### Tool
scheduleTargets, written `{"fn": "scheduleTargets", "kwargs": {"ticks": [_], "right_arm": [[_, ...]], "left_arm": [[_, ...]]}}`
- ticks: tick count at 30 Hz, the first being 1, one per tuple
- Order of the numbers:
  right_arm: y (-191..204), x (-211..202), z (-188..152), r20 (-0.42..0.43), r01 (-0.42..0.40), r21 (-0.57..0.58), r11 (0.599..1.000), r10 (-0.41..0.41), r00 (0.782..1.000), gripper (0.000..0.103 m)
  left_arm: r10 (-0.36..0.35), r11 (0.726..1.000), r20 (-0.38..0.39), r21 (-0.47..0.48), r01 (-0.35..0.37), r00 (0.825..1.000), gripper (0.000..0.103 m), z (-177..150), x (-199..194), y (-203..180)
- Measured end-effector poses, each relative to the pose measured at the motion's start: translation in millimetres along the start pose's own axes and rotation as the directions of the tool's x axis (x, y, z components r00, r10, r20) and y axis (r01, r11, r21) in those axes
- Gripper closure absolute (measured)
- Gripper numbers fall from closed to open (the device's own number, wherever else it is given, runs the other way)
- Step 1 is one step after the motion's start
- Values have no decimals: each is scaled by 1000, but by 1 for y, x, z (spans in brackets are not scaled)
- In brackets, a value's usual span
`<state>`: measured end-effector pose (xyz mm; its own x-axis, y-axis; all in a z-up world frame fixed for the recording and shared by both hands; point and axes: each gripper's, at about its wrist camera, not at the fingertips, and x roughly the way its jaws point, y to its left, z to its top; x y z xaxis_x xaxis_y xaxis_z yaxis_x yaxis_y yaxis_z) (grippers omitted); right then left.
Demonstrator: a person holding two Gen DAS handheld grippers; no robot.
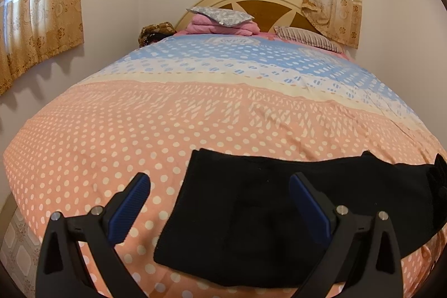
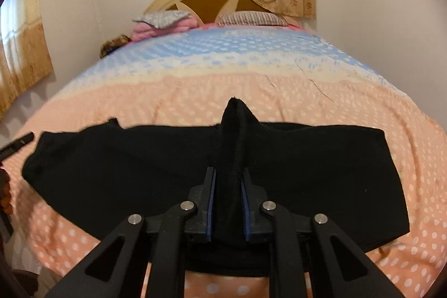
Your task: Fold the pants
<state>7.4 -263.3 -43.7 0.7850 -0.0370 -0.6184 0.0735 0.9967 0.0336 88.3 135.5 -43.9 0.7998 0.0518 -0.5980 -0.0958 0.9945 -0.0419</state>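
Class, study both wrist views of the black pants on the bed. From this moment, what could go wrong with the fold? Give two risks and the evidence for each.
1. The right hand-held gripper pinches only a narrow ridge of the black fabric pants; lifting could bunch the cloth or let it slip out.
2. The left hand-held gripper is open, holding nothing, its jaws straddling the pants' edge over the dotted peach bedspread; closing carelessly might catch the bedspread too.

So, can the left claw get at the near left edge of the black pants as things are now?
Probably yes. The left claw is open, its pads straddling the left edge of the black pants, and only flat bedspread lies around. The right claw pinches a fold further along, out of the way.
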Motion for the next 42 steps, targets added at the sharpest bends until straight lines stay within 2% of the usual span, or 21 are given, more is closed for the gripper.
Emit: {"fn": "scheduleTargets", "kwargs": {"ticks": [4,7,9,10,11,14,15,17,19,20,23,26,28,29,31,33,34,37,38,42], "right_arm": [[11,13,-12,-22,-30,-14,999,30,999,87],[15,23,-23,-1,-30,-42,999,30,1000,78],[21,19,-21,-8,-51,-74,996,51,999,51],[26,16,-18,-24,-68,-86,994,66,998,47],[28,10,-15,-22,-89,-89,992,88,996,47],[25,-20,-3,92,-179,-35,983,181,979,47],[20,-27,2,137,-190,-10,982,190,972,47],[10,-31,13,192,-166,45,985,154,969,48],[4,-15,18,165,-119,81,990,105,981,54],[1,-3,18,133,-117,98,988,103,986,62],[3,44,3,-32,-126,123,984,130,991,62],[21,39,1,5,-60,-4,998,60,998,62],[22,26,7,43,-101,19,995,100,994,62],[21,19,7,69,-119,33,992,117,991,62],[25,8,11,96,-129,16,992,127,987,62],[31,5,10,98,-134,6,991,133,986,62],[33,5,10,93,-153,18,988,150,984,62],[32,5,0,67,-186,60,981,182,981,62],[31,6,-2,60,-190,74,979,186,981,62],[15,0,-1,78,-197,148,969,187,979,62]], "left_arm": [[11,1000,5,1,-11,1000,1,1,0,3],[23,1000,4,5,-23,1000,1,1,0,5],[33,999,6,10,-33,999,1,1,0,7],[44,999,5,13,-44,999,1,1,0,10],[51,999,5,13,-51,999,1,1,0,12],[76,997,-1,0,-76,997,1,0,-1,23],[80,997,-3,-10,-80,997,1,0,-2,27],[74,996,-8,-40,-74,997,1,-3,-4,36],[55,996,-18,-63,-56,998,1,-6,-4,40],[48,997,-22,-64,-49,999,1,-7,-4,39],[39,998,-40,-52,-41,998,1,-14,4,34],[16,995,-109,-96,-27,994,1,-24,20,35],[-59,982,-176,-187,26,983,1,-34,34,38],[-69,976,-184,-215,28,980,1,-39,38,39],[-44,982,-158,-187,14,986,3,-39,37,32],[-58,982,-141,-184,31,988,23,-39,34,29],[-66,982,-134,-185,40,989,39,-38,32,28],[-125,971,-134,-219,93,983,61,-35,31,33],[-144,966,-135,-235,110,980,66,-34,30,36],[-137,974,-109,-198,114,984,71,-22,19,21]]}}
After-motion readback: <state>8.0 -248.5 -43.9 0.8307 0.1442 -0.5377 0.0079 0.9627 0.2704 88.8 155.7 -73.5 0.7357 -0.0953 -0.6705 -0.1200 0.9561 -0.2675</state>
